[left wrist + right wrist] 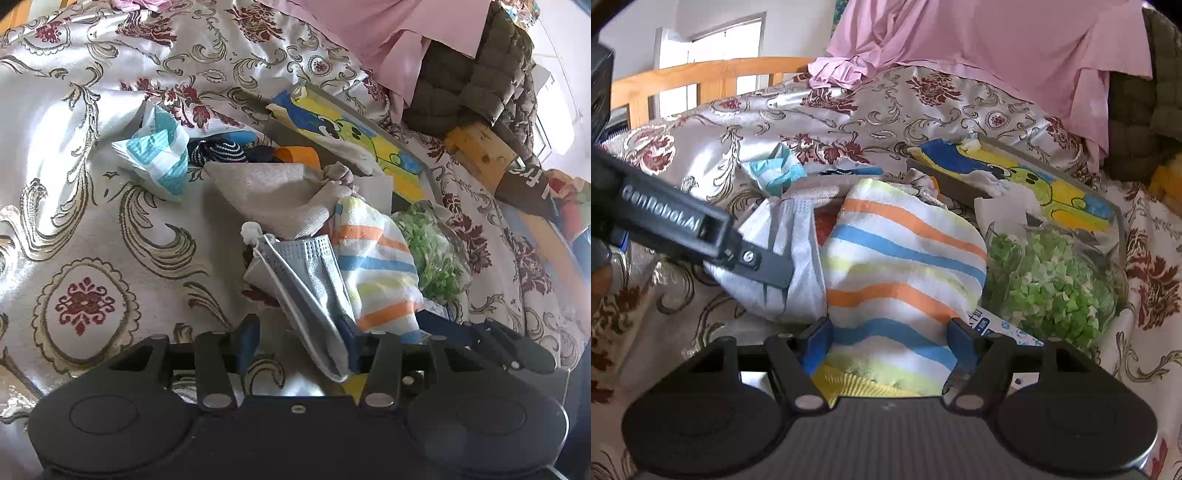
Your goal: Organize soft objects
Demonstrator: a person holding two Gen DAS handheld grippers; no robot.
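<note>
Your left gripper [299,341] sits low over the bedspread [92,221], its blue fingers [248,341] spread apart, and the grey face mask [310,288] lies slanted between them, its lower edge running down against the right-hand finger while the left-hand finger stands clear of it, so nothing is pinched there. In the right wrist view you can see that same gripper's black finger [764,267] lying across the mask [798,258]. Your right gripper [890,341] has its fingers [818,341] wide apart too, one on each side of the striped cloth [905,273], orange, blue and yellow bands on white; whether the pads actually touch the cloth you cannot tell, but they are not squeezing it. That cloth sits bunched on the bed, touching the mask on one side and just beside the clear bag of green bits [1056,284] on the other. Behind them lies a beige cloth bag [273,192], knotted at one end, and past that a grey tray [430,173] with a yellow and blue cartoon sheet [354,129] in it. Off to the far side of the pile rests a white and teal packet [159,155], beside a dark striped sock [218,149]. A pink sheet [990,48] hangs at the back.
</note>
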